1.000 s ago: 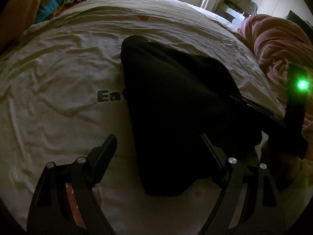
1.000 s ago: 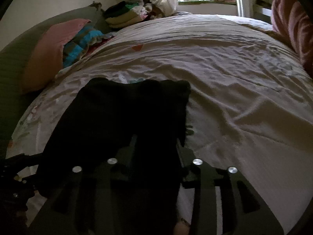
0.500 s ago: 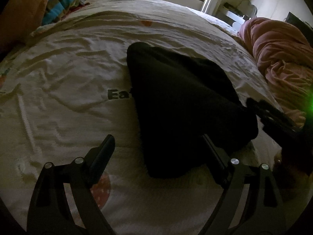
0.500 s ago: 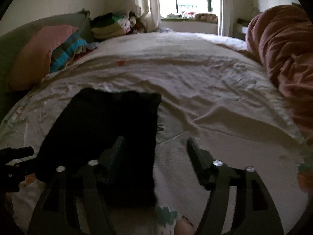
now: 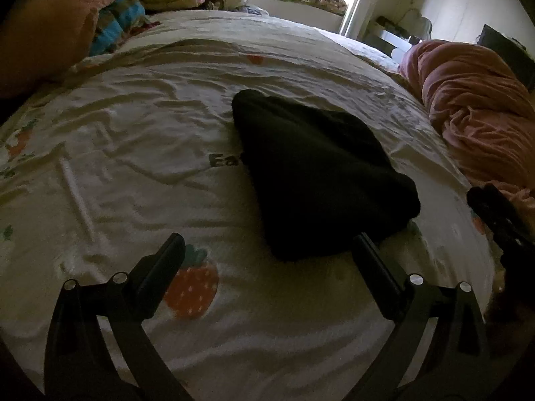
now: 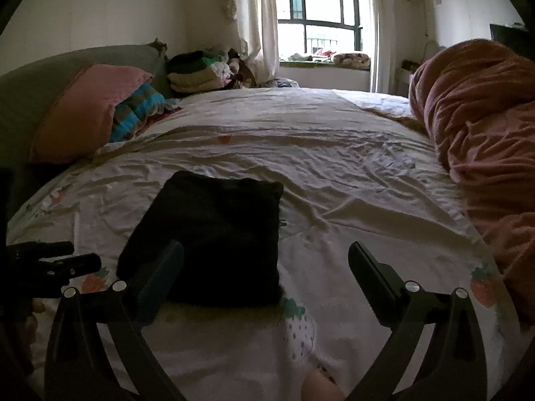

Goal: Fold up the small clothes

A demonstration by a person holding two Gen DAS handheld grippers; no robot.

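A folded black garment (image 5: 317,173) lies flat on the white printed bed sheet (image 5: 133,153). The same black garment (image 6: 214,234) shows as a neat rectangle in the right wrist view. My left gripper (image 5: 267,247) hovers just short of its near edge, jaws opening wide, nothing between them. My right gripper (image 6: 265,254) is pulled back above the sheet, jaws also opening, empty; its left finger overlaps the garment's near corner in view. The right gripper (image 5: 501,220) appears dark at the right edge of the left wrist view, the left gripper (image 6: 50,260) at the left edge of the right one.
A heaped pink blanket (image 6: 478,127) fills the bed's right side. A pink pillow (image 6: 83,107), a blue striped cloth (image 6: 137,110) and a pile of folded clothes (image 6: 197,73) sit at the headboard end. A window (image 6: 317,10) lies beyond the bed.
The right gripper let go of the black garment, opened wide and drew back and up. The left gripper also backed off, widening slightly. The garment stays folded on the sheet.
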